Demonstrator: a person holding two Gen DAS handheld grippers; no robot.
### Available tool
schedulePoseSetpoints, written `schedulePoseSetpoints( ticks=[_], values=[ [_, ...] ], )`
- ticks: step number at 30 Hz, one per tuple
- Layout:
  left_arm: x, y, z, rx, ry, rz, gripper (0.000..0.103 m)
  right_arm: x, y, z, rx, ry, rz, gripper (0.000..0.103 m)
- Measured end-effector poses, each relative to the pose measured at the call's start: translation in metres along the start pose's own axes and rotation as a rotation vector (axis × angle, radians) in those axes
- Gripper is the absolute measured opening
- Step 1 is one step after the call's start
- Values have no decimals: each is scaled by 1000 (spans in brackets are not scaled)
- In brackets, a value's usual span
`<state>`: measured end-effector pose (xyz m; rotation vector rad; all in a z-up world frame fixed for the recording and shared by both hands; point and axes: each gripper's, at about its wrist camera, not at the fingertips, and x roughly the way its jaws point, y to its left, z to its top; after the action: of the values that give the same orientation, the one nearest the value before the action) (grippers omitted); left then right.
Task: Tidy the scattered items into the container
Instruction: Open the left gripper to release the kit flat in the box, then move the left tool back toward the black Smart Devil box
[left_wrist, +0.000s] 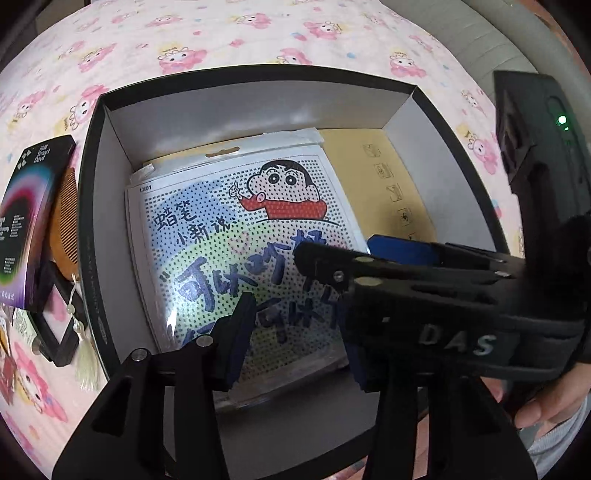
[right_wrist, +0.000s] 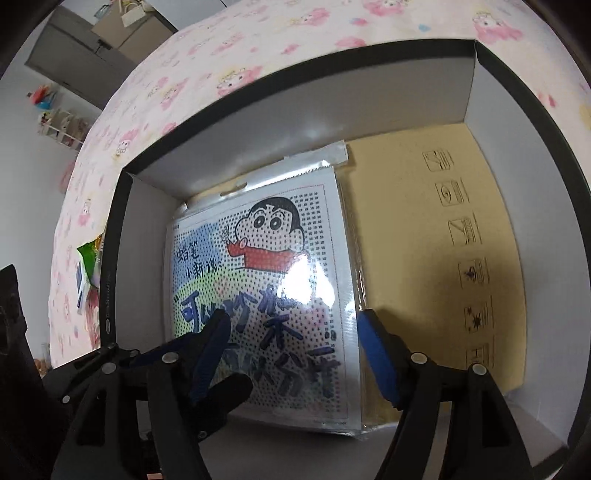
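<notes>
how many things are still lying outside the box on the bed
4 at least: a dark carton, a comb with tassel, a black frame, all left of the box; a green packet. More may be hidden.

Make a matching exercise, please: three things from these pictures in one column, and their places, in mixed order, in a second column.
Things:
1. cartoon bead kit
2. wooden comb
3. yellow sheet

Places:
A. outside the black box, by its left wall, on the pink bedsheet
B. on the box floor, partly under the packet
C. flat inside the box, on top, below both grippers

Pairs: 1-C, 2-A, 3-B
</notes>
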<state>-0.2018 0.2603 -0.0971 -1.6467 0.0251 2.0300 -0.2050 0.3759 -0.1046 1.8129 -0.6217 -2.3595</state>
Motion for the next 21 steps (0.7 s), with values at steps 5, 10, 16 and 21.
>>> schedulePoseSetpoints(
  ticks=[5,10,16,21],
  values=[
    [-9,-2,-6,-7,-40,8,47,-24,-1,-14,-40,-102,-77,70],
    [-41,-8,-22,14,-139,16,49,-66,9,-44,-67,-230,-128,70],
    [-94,-6,-61,40,-239,21,53,-118,37,-83,-144,-411,-182,70],
    [-134,12,-92,25,-294,38,53,-144,59,-112,-199,-460,-160,70]
  ],
)
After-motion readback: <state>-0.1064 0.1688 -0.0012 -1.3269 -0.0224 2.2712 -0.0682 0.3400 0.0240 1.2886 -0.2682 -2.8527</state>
